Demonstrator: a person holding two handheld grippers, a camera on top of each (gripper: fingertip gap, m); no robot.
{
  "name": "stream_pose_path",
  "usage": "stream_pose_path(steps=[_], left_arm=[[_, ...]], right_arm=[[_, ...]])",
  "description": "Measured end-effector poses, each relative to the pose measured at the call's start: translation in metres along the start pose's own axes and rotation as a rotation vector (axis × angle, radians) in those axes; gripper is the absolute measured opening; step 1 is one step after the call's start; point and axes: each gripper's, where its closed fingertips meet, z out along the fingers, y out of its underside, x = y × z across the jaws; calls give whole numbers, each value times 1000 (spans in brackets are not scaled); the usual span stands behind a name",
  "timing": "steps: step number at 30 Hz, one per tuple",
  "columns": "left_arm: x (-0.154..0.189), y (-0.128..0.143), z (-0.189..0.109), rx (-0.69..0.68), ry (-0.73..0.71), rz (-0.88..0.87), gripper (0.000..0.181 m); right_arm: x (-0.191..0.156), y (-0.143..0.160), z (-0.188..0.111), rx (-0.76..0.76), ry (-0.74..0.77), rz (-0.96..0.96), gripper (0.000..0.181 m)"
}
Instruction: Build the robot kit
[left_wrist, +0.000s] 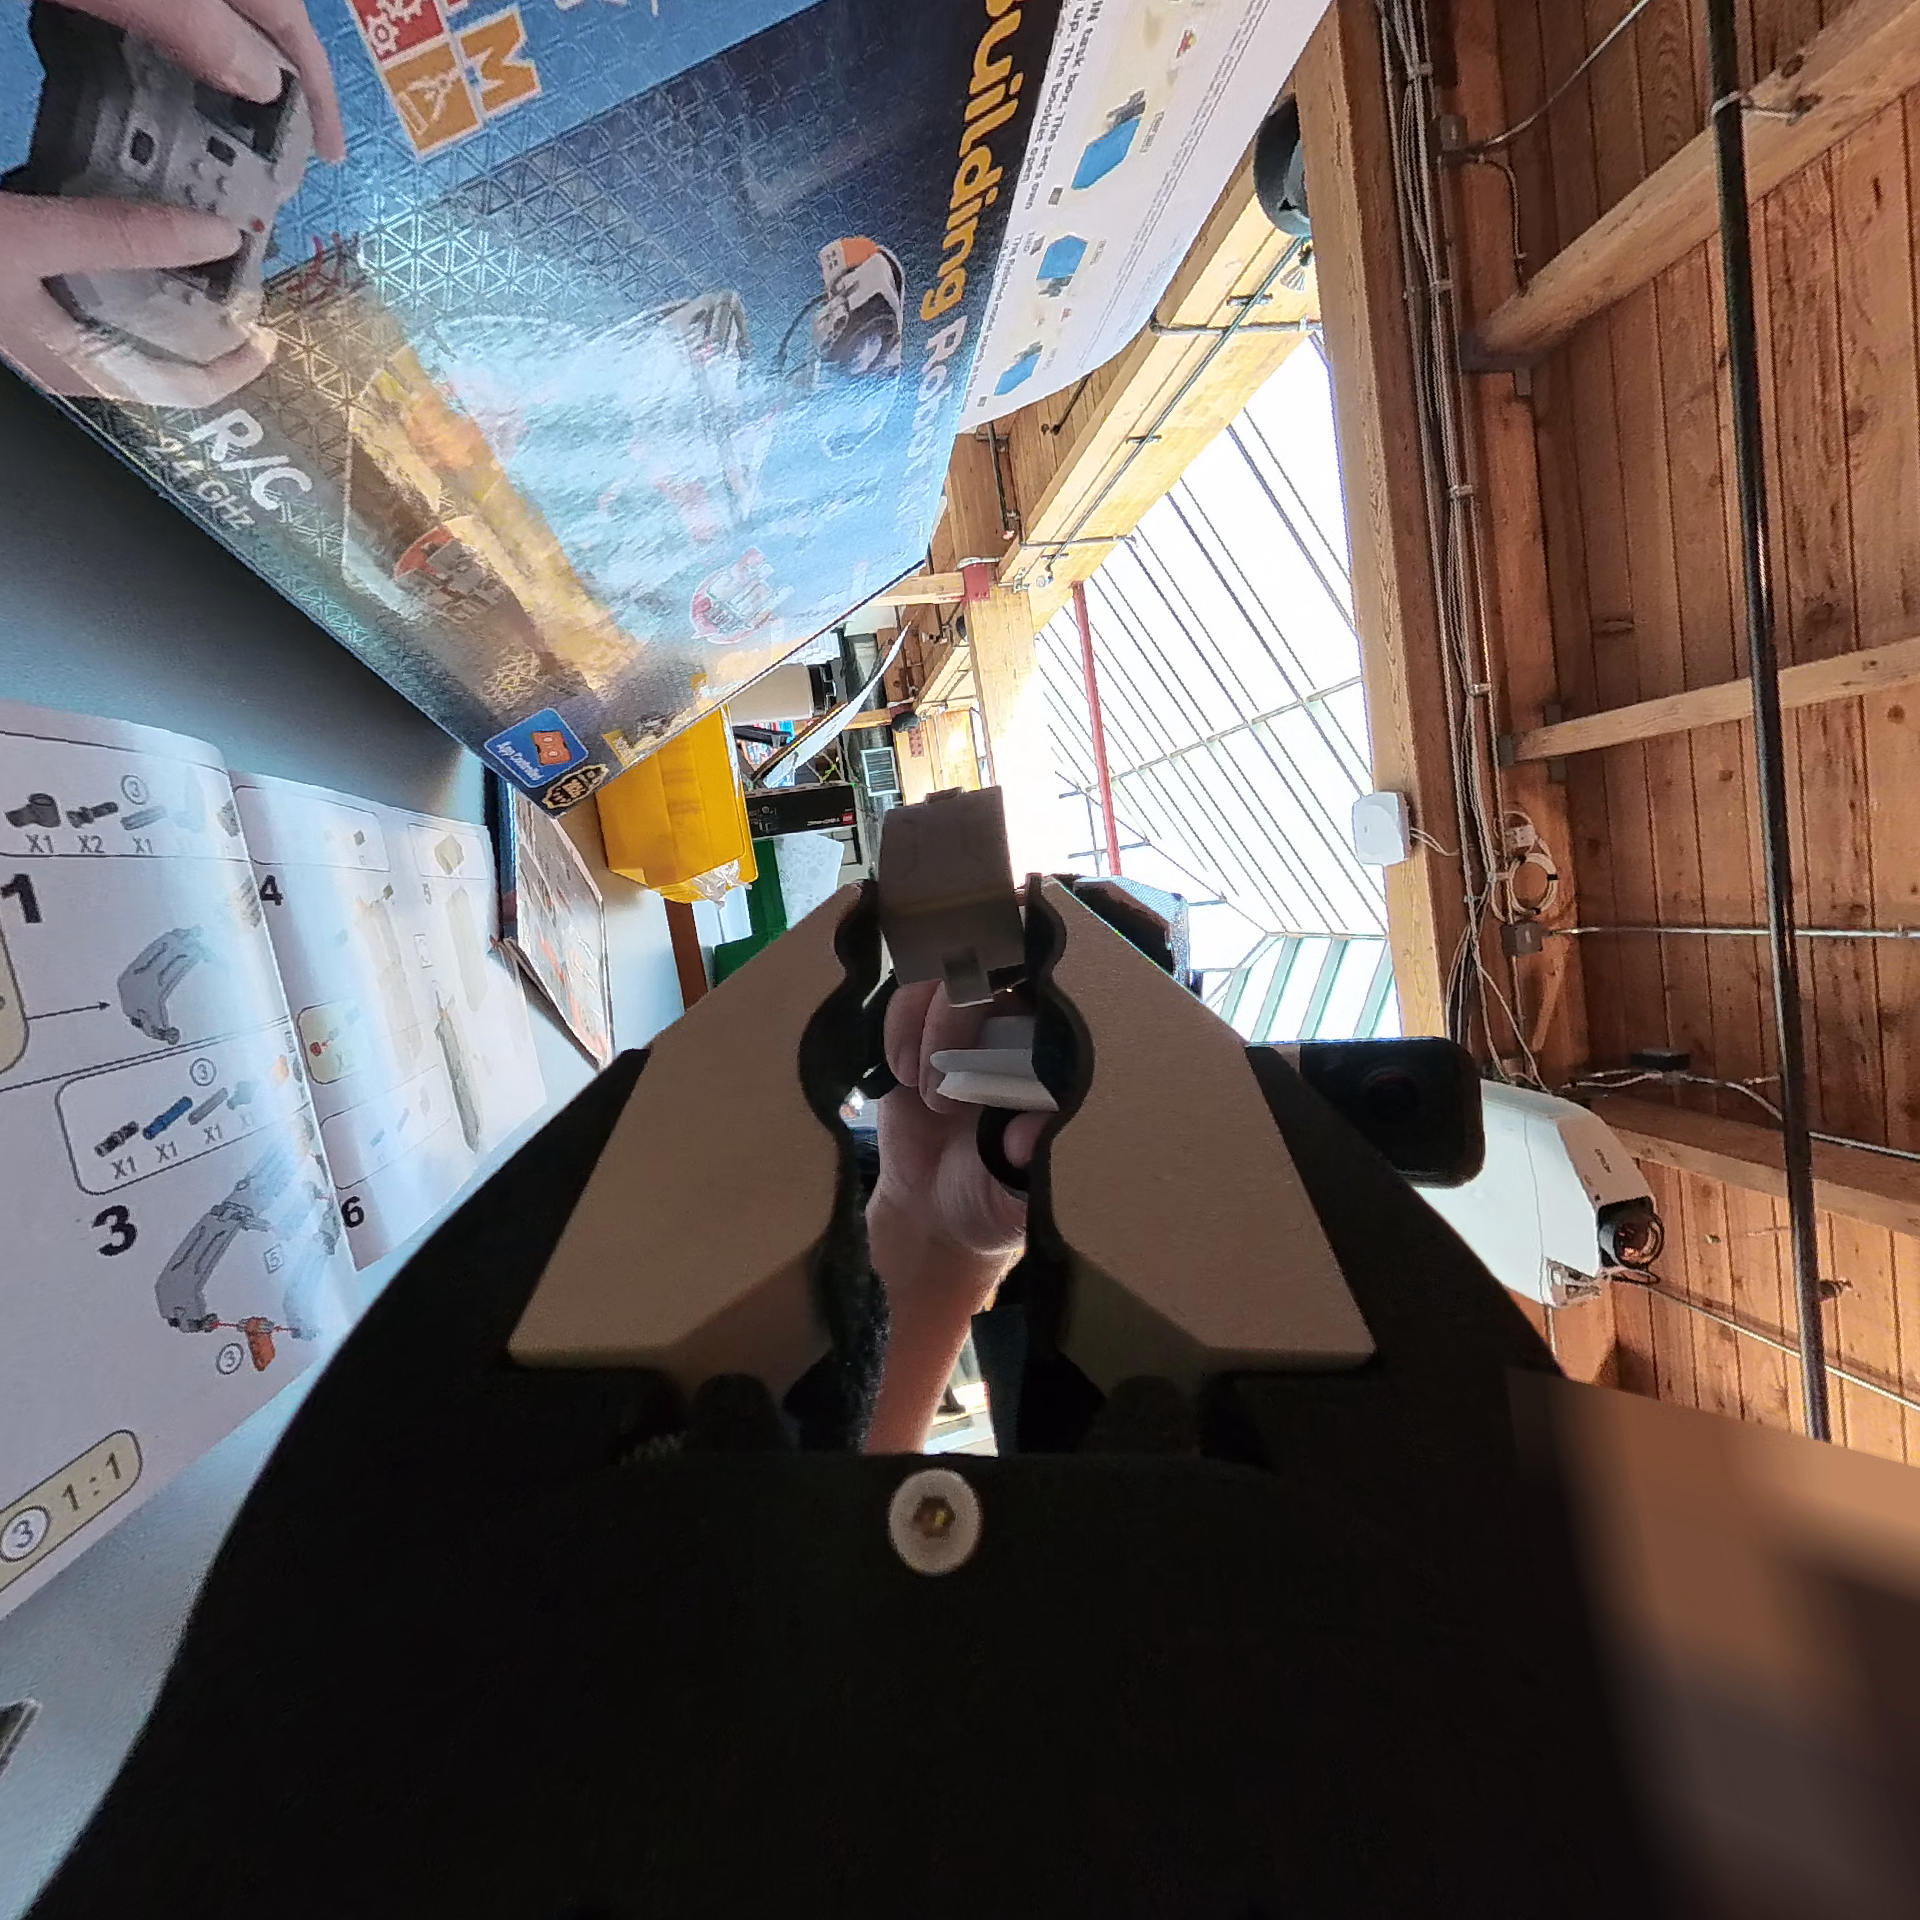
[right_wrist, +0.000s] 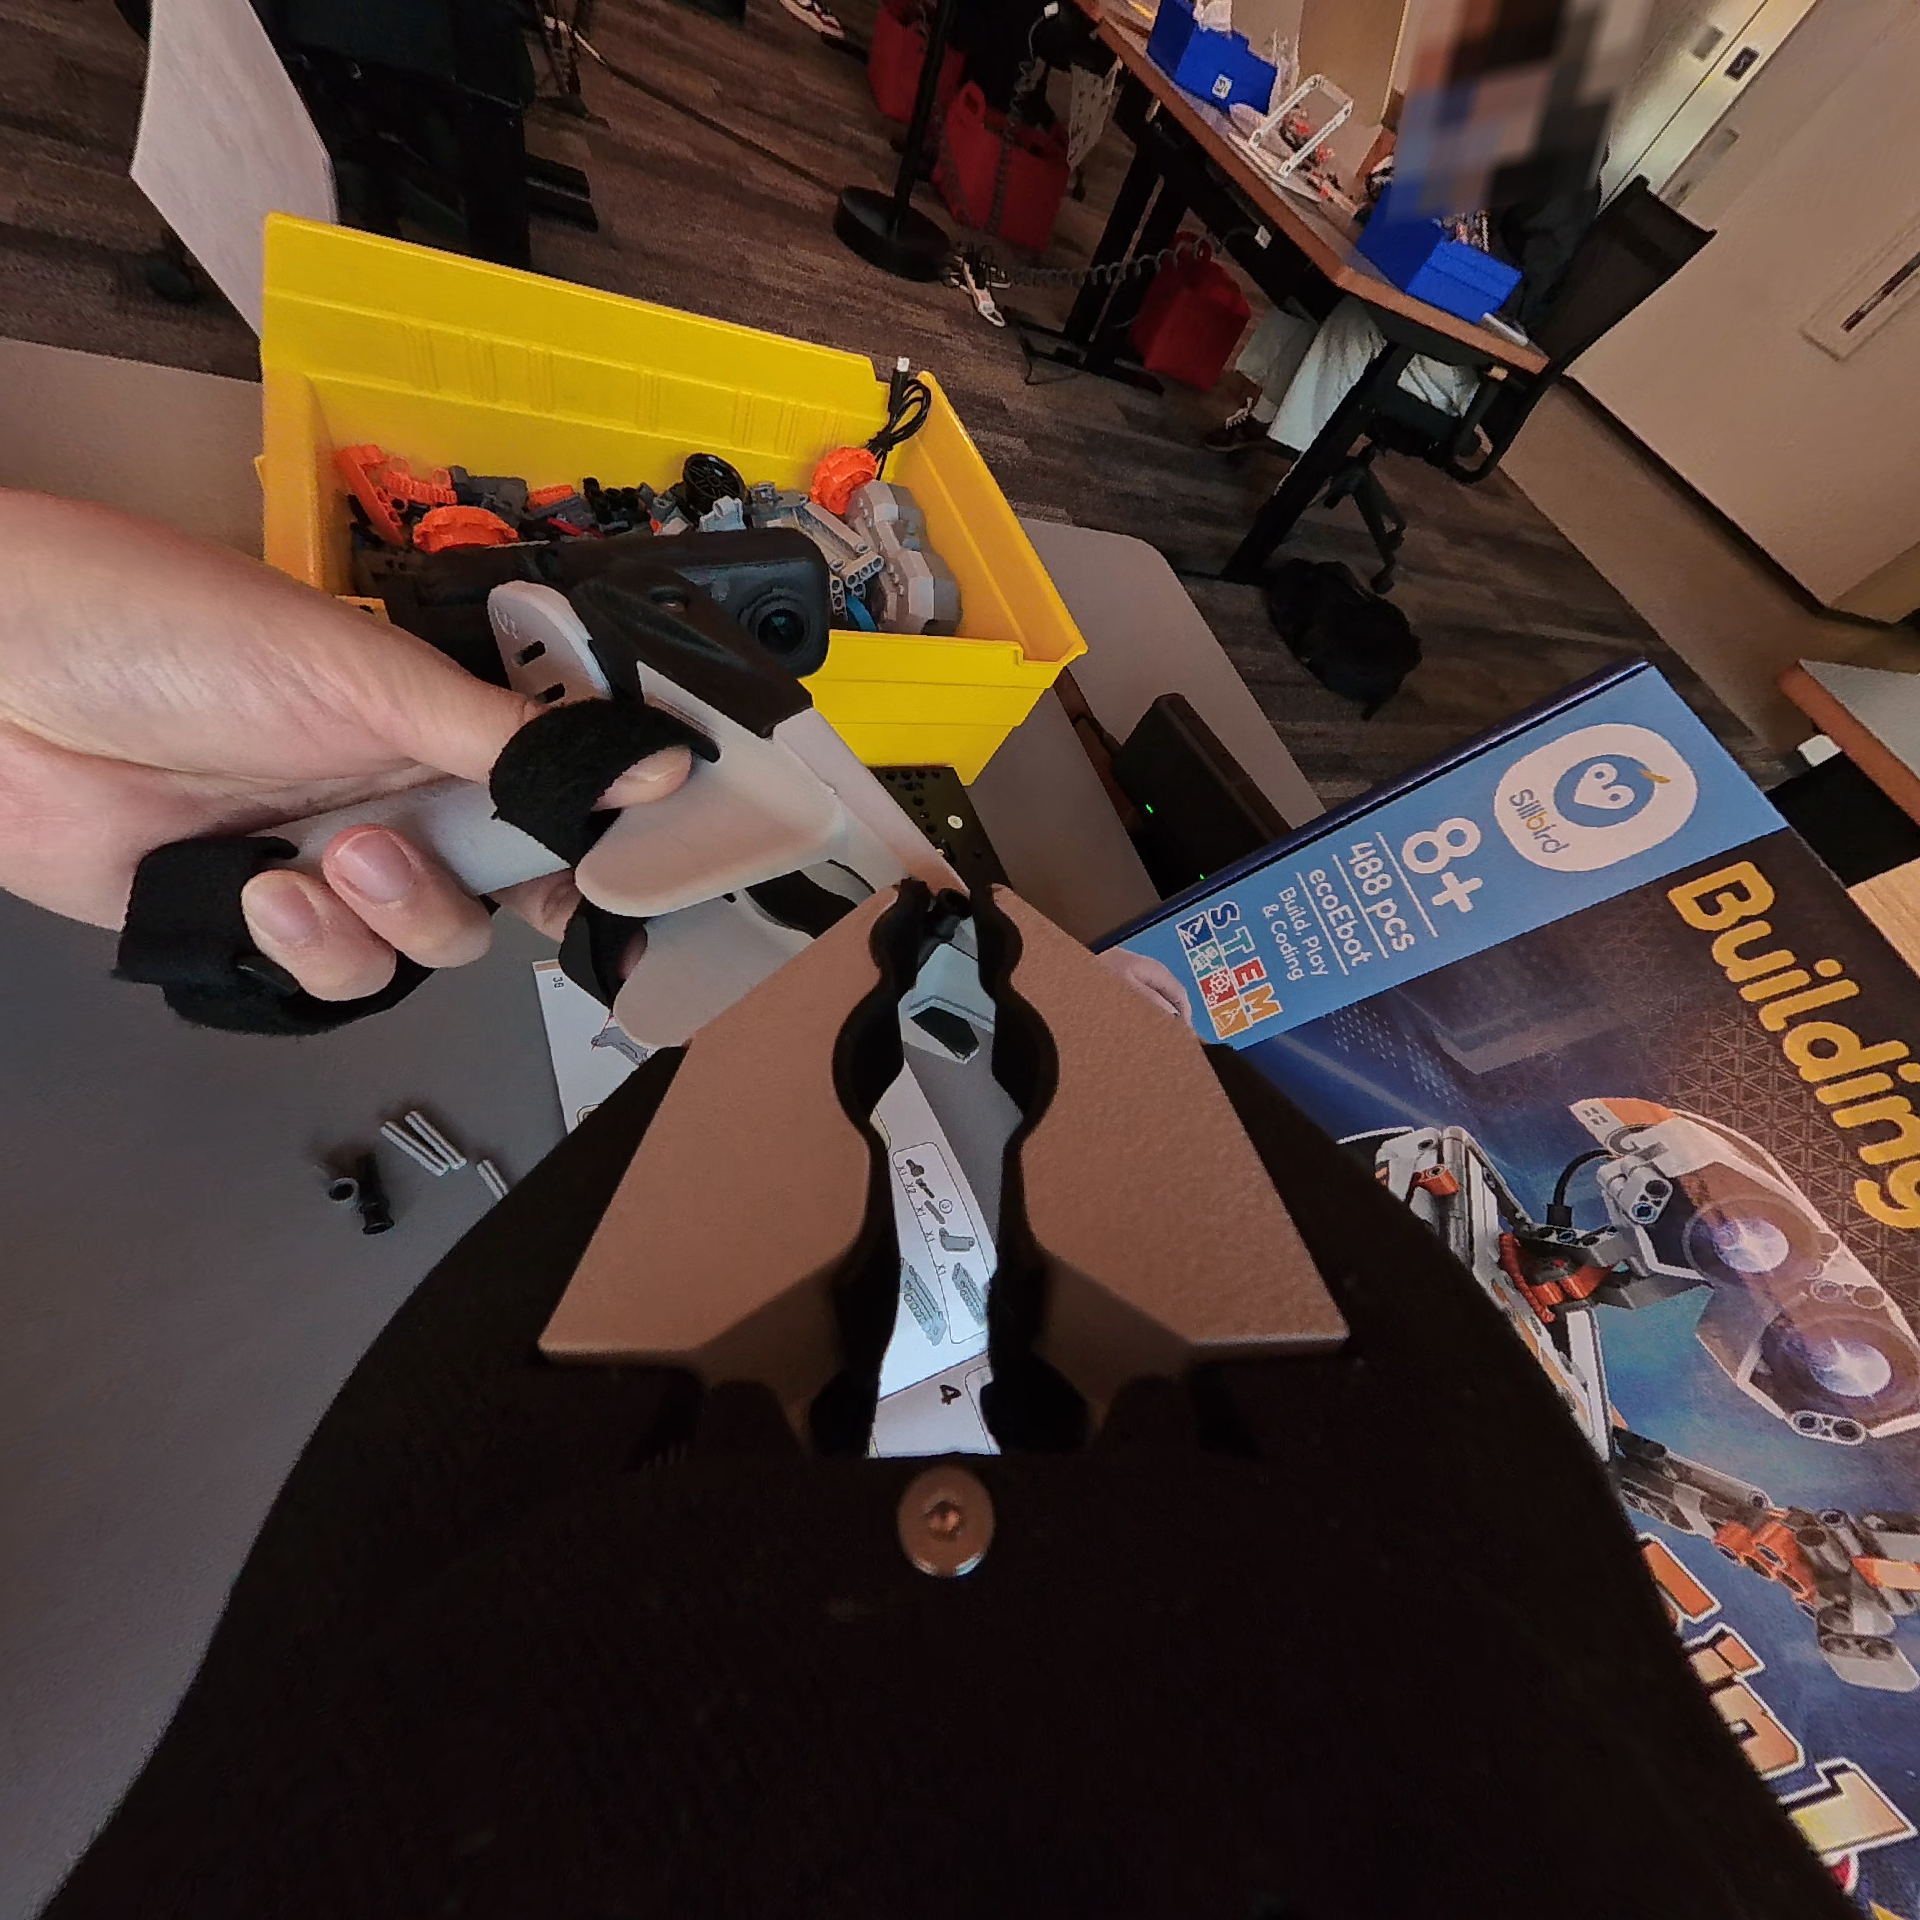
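My left gripper (left_wrist: 948, 904) is shut on a grey building piece (left_wrist: 940, 883), held up off the table at the fingertips. In the right wrist view that piece (right_wrist: 940, 1013) shows through the gap between my right fingers. My right gripper (right_wrist: 943, 902) is almost closed, with a small black piece (right_wrist: 938, 914) pinched at its tips, right against the grey piece. A hand (right_wrist: 208, 727) holds the left gripper's white handle (right_wrist: 707, 821) from the left. The hand (left_wrist: 935, 1164) holding the right gripper shows behind the grey piece.
A yellow bin (right_wrist: 935, 675) of orange, grey and black parts stands at the back of the grey table (right_wrist: 156, 1403). A large blue kit box (right_wrist: 1558, 1091) lies at the right. An open instruction booklet (left_wrist: 156, 1039) lies below the grippers. Loose small pins (right_wrist: 416, 1153) lie at the left. The grippers are tip to tip, or close to it.
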Motion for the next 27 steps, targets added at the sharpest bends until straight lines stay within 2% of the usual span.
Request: stream_pose_path(steps=[6, 27], left_arm=[[1, 0, 0, 2, 10, -9, 25], [5, 0, 0, 6, 32, -15, 25]], right_arm=[[-1, 1, 2, 1, 4, -21, 17], [-5, -4, 4, 34, 11, -71, 20]])
